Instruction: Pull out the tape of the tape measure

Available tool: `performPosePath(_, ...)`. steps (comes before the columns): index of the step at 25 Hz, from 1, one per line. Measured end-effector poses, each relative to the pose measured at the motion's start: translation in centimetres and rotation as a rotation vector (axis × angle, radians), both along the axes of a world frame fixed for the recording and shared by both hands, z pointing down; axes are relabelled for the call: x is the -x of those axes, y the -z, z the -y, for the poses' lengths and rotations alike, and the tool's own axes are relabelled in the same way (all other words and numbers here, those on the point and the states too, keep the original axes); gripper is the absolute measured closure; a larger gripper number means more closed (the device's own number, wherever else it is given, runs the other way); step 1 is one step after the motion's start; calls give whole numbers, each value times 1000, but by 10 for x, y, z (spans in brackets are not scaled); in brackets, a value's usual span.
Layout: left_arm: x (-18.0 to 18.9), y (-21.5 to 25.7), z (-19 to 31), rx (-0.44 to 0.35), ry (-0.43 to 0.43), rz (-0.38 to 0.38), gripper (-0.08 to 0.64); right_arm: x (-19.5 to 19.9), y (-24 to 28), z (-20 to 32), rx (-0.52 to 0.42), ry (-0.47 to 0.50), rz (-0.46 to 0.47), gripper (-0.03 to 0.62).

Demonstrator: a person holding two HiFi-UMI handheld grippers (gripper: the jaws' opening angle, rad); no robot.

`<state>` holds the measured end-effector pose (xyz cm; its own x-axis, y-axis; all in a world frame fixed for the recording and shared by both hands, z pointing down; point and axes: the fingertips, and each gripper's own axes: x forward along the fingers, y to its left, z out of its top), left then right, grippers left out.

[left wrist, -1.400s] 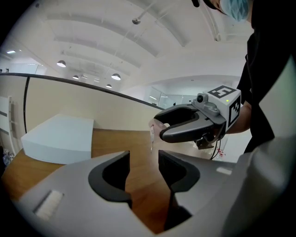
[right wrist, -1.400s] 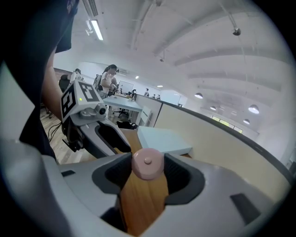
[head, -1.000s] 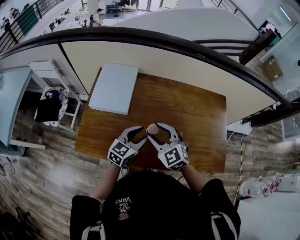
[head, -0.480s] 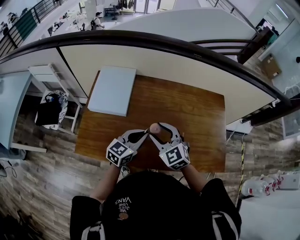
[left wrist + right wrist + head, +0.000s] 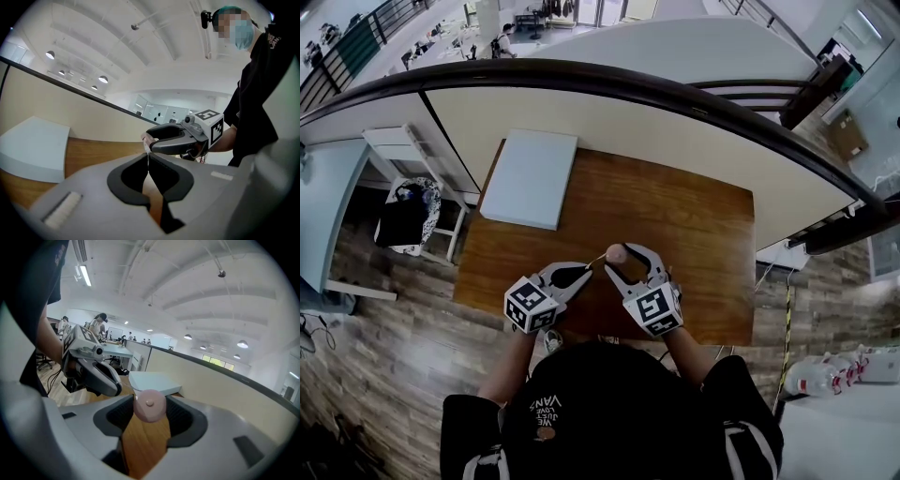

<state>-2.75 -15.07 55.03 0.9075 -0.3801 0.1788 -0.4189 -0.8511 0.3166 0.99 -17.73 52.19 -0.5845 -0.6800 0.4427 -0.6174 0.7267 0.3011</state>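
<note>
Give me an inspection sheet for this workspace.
Surface: wooden table, brown top.
Job's things: pink tape measure, with a short run of tape drawn out.
Clutter: white flat box at the far left corner.
Grippers: right gripper shut on the tape measure; left gripper shut on the tape's end.
Cables: thin cable on the floor right of the table.
Surroundings: curved partition wall, chair with a black bag, plank floor.
</note>
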Motion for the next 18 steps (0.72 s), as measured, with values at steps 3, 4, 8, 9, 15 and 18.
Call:
performPosePath(3,5,4,-2,16,12,-10,545,-4,-5,3,24,-30,17,368)
performPosePath(4,7,3,-3,18,15,-9,544,-6,-7,3,34,-40,27,368)
performPosePath(8,12,2,-8,23,24,-6,543,-13,-10,5,52,-62,38,368)
performPosePath(9,13,2,-10,25,23,-6,543,-13,-11,4,54,-62,37,368)
performPosePath(15,10,0,-22,41,-16,-13,545,-13,-21,6,78,-79,31,368)
performPosePath(18,12,-1,-29,55,-32,-12,545,-13,-25,6,90,-82,34,368)
